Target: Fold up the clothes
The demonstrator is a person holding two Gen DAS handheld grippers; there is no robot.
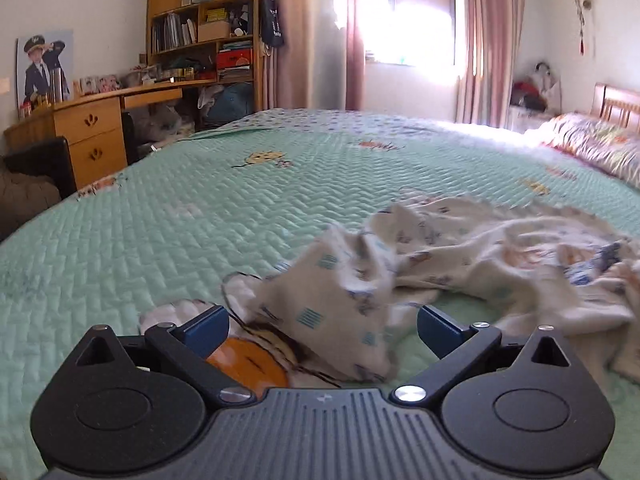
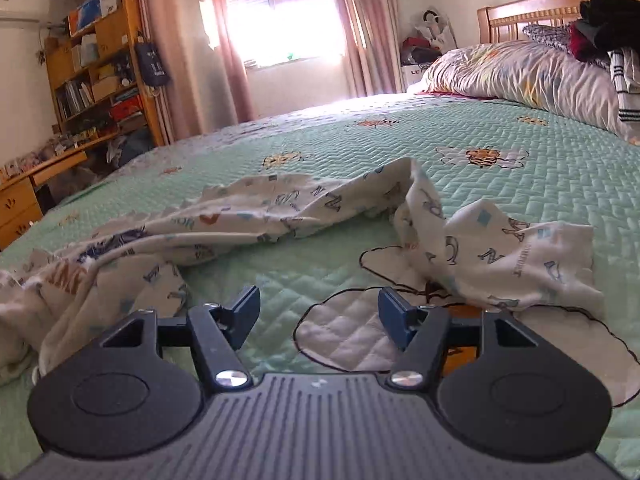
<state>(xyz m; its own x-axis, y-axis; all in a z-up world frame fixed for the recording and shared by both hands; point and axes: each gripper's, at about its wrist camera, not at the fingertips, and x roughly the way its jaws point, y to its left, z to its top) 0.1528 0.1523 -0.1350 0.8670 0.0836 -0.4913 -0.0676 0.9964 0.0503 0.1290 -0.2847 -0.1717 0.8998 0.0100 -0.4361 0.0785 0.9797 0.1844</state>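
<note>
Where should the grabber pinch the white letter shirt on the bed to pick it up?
Probably at the raised fold of the white letter garment right before the open left gripper. That part stands up off the green quilt, so the fingers could close on either side, coming in low from the near edge. The flatter parts look harder to pinch.

Crumpled garment (image 2: 280,216) on the bedspread (image 2: 520,184) — pillow (image 2: 520,72) behind right, desk (image 1: 92,124) left.

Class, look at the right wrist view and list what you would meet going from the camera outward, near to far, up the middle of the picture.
right gripper with open jaws → white quilted patch on the bedspread → crumpled printed garment → bare green quilted bedspread → bright window.
</note>
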